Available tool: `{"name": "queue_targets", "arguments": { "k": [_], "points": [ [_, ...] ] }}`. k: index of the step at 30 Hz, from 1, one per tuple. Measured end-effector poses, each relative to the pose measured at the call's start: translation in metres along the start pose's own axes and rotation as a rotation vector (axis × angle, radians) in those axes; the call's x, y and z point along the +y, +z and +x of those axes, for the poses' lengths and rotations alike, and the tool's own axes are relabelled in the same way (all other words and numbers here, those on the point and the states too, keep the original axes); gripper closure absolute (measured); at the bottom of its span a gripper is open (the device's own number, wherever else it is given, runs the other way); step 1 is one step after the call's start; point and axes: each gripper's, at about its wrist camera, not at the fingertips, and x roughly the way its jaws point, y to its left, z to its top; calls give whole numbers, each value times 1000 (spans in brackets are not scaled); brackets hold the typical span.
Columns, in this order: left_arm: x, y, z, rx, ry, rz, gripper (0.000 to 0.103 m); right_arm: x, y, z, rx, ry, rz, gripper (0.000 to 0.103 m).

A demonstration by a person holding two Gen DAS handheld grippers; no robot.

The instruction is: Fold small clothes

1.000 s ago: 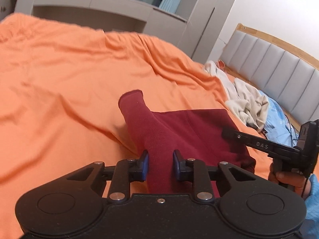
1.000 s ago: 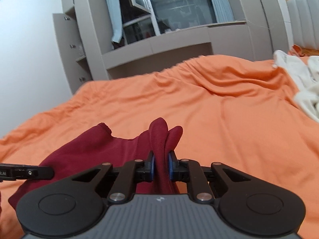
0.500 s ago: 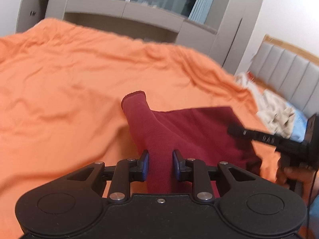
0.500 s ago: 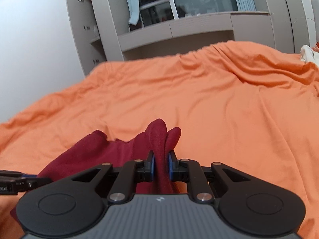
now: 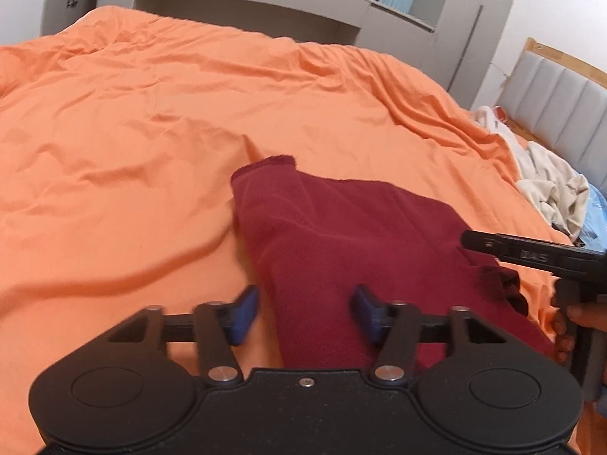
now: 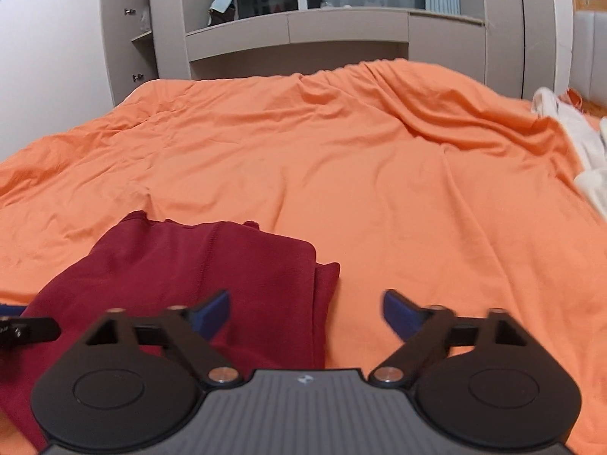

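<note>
As both sets of jaws spread, the fold is being let go. The left gripper point(image 5: 305, 316) is opening, its blue pads no longer pressing the dark red garment point(image 5: 341, 242) that a second ago was pinched between them; cloth lies between the jaws but loose. The right gripper point(image 6: 305, 313) is opening too and already stands wide, where earlier it was clamped on a bunched edge; now the garment point(image 6: 197, 265) lies under its left pad only. Released, the garment rests flat on the orange bedsheet point(image 5: 151, 113), doubled over. Likely this fold is laid down and the next one, or smoothing, follows. Pale clothes point(image 5: 546, 178) wait near the headboard.
</note>
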Motion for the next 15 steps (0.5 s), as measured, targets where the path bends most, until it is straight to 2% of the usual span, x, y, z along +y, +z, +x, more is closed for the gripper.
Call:
{"name": "queue_targets", "arguments": {
  "k": [5,8,12,15],
  "points": [
    [1,1,-7,0,25,-48,8,17,-12,-34,-56,-10,-27,0],
    [0,2,-14,-18,38,-59,1,28,-28,-53,-73,6,-38,0],
    [-1,-8,-27,-34,91,-49,1,40,-49,-71,-49,29,-66,0],
    [3,-26,-40,-61,121,-56,1,44,-63,-74,-17,-41,-86,0]
  ]
}}
